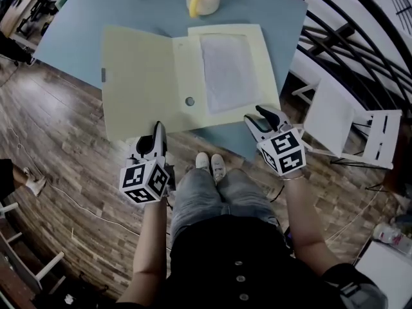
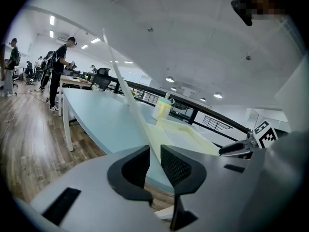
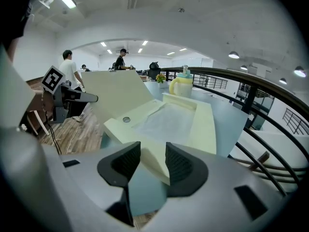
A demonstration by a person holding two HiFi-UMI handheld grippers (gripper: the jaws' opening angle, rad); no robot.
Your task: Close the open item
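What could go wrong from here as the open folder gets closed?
1. The left gripper pinches the raised cover only at its thin near edge, so it could bend or slip out while swinging over.
2. The right gripper stands open around the near corner of the base, not clamping it, so the base may slide on the table.
3. The white sheet in the base, if loose, could shift and crease.

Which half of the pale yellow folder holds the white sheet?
The right half, lying flat on the table; the left half is a bare cover, raised by the left gripper.
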